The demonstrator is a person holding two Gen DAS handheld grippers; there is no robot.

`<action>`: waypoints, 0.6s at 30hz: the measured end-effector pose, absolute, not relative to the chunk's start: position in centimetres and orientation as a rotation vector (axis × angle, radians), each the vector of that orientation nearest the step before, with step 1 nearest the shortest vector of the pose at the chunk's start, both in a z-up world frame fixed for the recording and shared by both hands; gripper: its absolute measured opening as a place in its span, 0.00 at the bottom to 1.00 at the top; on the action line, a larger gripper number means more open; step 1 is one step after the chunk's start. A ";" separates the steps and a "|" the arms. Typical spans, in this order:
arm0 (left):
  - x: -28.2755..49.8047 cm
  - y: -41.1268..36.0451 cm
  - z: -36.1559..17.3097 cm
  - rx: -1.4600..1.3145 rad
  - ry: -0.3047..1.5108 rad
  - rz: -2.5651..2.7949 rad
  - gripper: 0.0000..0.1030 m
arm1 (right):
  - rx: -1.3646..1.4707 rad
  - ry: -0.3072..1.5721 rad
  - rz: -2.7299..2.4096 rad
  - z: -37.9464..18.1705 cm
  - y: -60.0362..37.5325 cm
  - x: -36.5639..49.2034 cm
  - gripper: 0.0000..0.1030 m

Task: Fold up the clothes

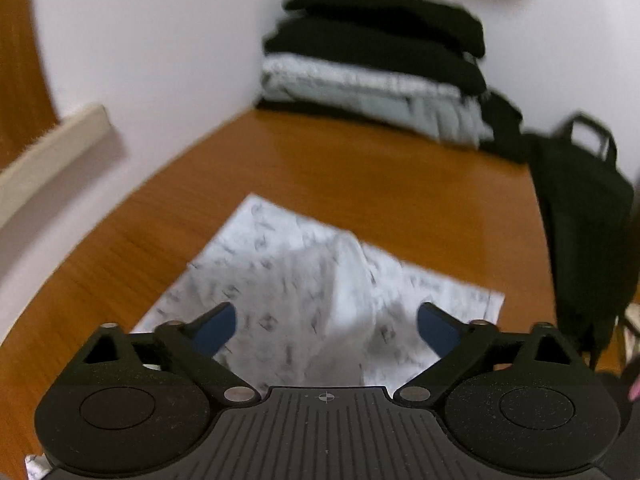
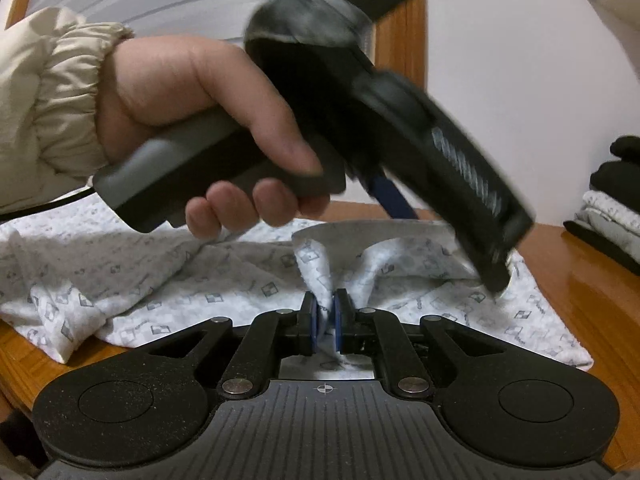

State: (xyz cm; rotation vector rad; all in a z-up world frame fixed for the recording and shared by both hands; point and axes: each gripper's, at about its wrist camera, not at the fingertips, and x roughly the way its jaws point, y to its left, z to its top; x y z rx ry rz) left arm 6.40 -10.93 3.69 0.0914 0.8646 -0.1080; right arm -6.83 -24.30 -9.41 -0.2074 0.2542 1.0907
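Two grippers work the soft, light printed garment (image 2: 224, 280): right gripper (image 2: 327, 316) pinches its near edge; left gripper (image 1: 326, 326), jaws wide and empty, should take that edge.

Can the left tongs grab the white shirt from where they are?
Probably yes. The left tongs hang open right over the white shirt, with nothing between them and the cloth.

White, grey-printed garment (image 2: 208, 280); orange-brown table (image 1: 360, 184)
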 end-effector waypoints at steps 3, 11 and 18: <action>6.3 -10.0 3.5 0.072 0.879 -0.094 0.68 | -0.225 0.234 1.082 -9.6 -24.3 -7.2 0.09; 4.8 -6.5 4.8 -0.014 0.843 -0.072 0.19 | -0.206 0.249 1.076 -9.8 -24.8 -6.9 0.09; 2.8 -2.2 4.8 -0.188 0.827 -0.023 0.35 | -0.242 0.241 1.068 -10.1 -24.8 -6.9 0.09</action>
